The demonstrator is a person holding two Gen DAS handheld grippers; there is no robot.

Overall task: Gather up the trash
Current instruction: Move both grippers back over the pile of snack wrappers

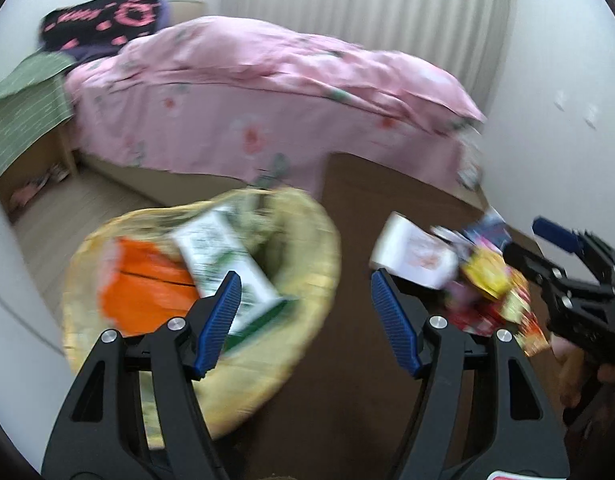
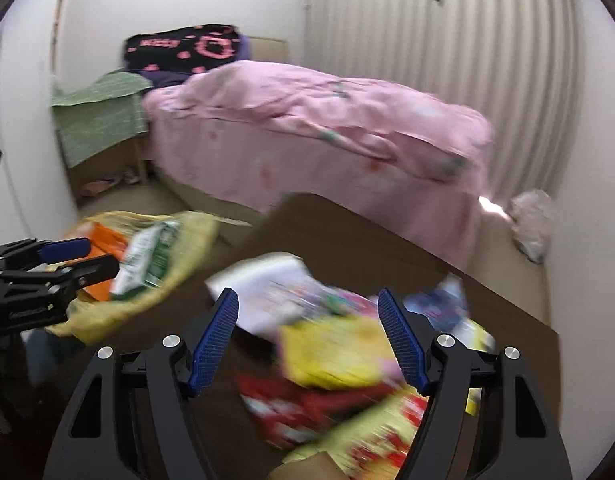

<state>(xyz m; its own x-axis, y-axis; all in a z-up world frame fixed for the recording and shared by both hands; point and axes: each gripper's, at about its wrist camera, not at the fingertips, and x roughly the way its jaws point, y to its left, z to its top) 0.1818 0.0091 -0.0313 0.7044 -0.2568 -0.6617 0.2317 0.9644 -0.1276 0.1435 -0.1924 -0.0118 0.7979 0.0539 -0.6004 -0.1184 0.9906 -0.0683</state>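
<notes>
Both jaws apart; wrappers (image 2: 335, 352) blurred, seemingly loose

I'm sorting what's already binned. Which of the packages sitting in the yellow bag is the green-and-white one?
The long green-and-white carton, lying tilted in the yellow bag to the right of the flat orange package, which is plain orange.

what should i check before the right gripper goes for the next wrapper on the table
1. Right gripper jaws apart and holding nothing: ok.
2. Wrappers in reach: ok, the yellow wrapper and red wrapper lie between the jaws.
3. Single wrapper isolated: not ok, the pieces overlap in a pile.
4. Yellow bag mouth open to take trash: ok, an orange pack and white-green carton already lie in it.
5. Left gripper steadying the bag: not ok, jaws open, nothing held.
6. Picture sharp enough to aim: not ok, blurred.
</notes>
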